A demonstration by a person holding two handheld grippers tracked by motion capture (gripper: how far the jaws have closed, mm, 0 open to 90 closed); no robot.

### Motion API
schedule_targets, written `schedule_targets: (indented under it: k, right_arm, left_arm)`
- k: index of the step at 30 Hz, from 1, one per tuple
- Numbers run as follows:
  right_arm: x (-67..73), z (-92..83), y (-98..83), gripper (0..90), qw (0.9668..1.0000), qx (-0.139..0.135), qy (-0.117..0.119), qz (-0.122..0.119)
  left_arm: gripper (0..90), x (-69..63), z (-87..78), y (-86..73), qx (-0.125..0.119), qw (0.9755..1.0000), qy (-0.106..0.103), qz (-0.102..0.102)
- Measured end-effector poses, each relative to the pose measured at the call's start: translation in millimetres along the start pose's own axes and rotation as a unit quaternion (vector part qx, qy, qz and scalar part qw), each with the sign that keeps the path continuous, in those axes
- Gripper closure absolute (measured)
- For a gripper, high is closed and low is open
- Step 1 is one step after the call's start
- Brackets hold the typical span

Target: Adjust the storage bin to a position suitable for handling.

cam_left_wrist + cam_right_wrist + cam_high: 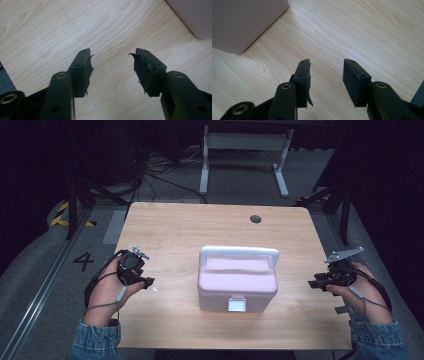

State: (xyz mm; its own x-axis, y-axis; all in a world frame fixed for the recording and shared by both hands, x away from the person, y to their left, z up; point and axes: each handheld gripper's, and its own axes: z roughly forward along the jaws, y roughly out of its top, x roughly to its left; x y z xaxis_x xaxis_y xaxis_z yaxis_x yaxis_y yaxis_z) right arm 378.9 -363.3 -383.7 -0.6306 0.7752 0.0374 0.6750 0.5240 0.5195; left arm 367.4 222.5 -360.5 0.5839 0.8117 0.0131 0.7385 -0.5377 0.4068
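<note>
Pale pink plastic lidded box (193, 16): cut off at upper right corner in left gripper view, at upper left (244, 22) in right gripper view. Front white latch (237, 304): too small for detail.

Denim sleeves (97, 340), black tongs (112, 67) with brass-ringed screws, grey cables (107, 306).

lab: floor cables (155, 172), hazard tape (62, 215), number marking (83, 261), wooden table (170, 227).

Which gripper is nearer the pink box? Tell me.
Left, by a little. The left gripper sits off the pink box's left side; the right gripper sits slightly farther off its right. Neither touches it.
</note>
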Motion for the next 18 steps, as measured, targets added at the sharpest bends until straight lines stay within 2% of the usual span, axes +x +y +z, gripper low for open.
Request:
schedule_targets:
  k: [2,4,6,8,10,13,14,16,18]
  right_arm:
    - [0.1,0.3,-0.2,54.8,1.0,-0.002,-0.001,-0.001]
    - [0.4,0.8,-0.4,52.3,1.0,-0.004,-0.001,0.0]
    - [-0.1,0.3,-0.2,51.4,0.9999,-0.007,-0.007,0.002]
    - [-0.8,-0.4,-0.5,51.4,0.9998,-0.012,-0.015,0.003]
    - [-0.7,-0.9,-0.7,51.3,0.9998,-0.014,-0.014,0.003]
    - [0.0,-1.7,-1.9,51.2,0.9998,-0.017,-0.013,0.006]
    - [0.1,-2.0,-2.7,51.2,0.9998,-0.017,-0.013,0.005]
    - [0.3,-3.0,-4.4,51.1,0.9997,-0.018,-0.014,0.006]
    - [0.7,-4.0,-5.9,50.9,0.9997,-0.019,-0.015,0.008]
  left_arm:
    - [43.7,-0.4,-0.9,1.3,-0.004,1.0,0.003,-0.002]
    - [40.8,-2.3,-2.7,2.7,-0.015,0.9998,-0.011,-0.003]
    - [38.8,-4.7,-5.5,5.1,-0.035,0.9988,-0.034,0.004]
    - [37.9,-8.1,-8.4,7.9,-0.053,0.9976,-0.042,0.016]
    - [36.9,-9.0,-9.8,9.1,-0.059,0.9971,-0.042,0.024]
    - [36.6,-12.9,-12.4,12.0,-0.089,0.994,-0.05,0.039]
    - [36.5,-13.8,-13.1,13.1,-0.1,0.9923,-0.054,0.049]
    - [37.2,-17.4,-15.6,15.4,-0.111,0.9899,-0.069,0.056]
    - [37.4,-19.9,-17.0,17.7,-0.122,0.9878,-0.073,0.064]
